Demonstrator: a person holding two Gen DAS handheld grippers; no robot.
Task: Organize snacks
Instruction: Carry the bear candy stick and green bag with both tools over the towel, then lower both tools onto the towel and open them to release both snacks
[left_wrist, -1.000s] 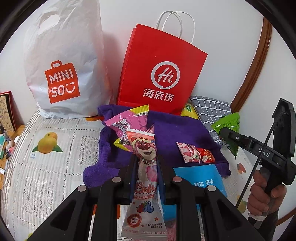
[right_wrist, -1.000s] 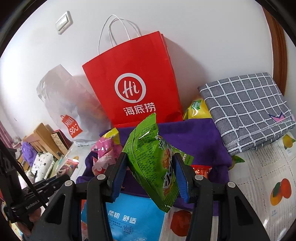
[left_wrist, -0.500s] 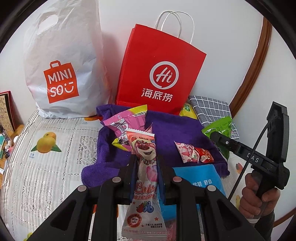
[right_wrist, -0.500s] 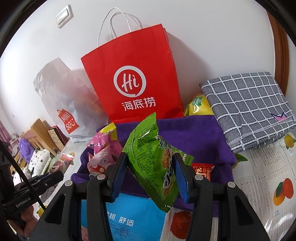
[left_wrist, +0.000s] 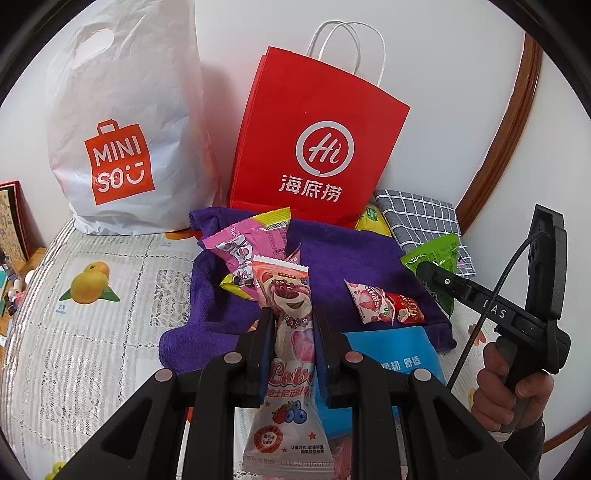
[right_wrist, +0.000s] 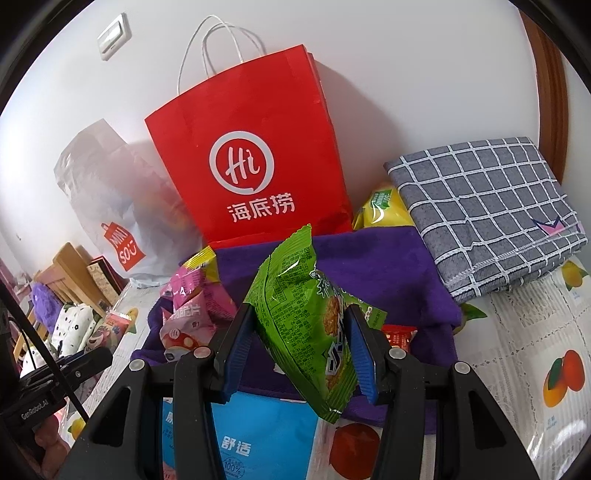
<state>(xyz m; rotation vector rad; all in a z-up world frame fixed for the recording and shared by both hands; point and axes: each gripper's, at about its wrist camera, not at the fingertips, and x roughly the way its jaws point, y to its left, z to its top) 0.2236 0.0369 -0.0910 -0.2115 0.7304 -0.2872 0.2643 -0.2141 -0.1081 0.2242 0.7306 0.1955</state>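
My left gripper (left_wrist: 293, 314) is shut on a pink-and-white Lotso bear snack packet (left_wrist: 290, 295), held above the near edge of a purple cloth (left_wrist: 343, 258). My right gripper (right_wrist: 299, 314) is shut on a green snack bag (right_wrist: 303, 317), also held above the cloth (right_wrist: 388, 273); the right gripper with the bag shows at the right of the left wrist view (left_wrist: 439, 258). On the cloth lie a pink packet (left_wrist: 251, 243), a small strawberry packet (left_wrist: 373, 301) and a small red packet (left_wrist: 406, 308). A red paper bag (left_wrist: 314, 144) stands behind the cloth.
A white MINISO plastic bag (left_wrist: 122, 129) stands left of the red bag against the wall. A grey checked folded cloth (right_wrist: 487, 206) and a yellow packet (right_wrist: 384, 206) lie at the right. A blue pack (right_wrist: 266, 435) lies in front of the purple cloth on the fruit-print table cover (left_wrist: 92, 314).
The right gripper with the green bag has moved a little forward and left, toward the red bag. The left gripper has barely moved, still holding the Lotso packet.
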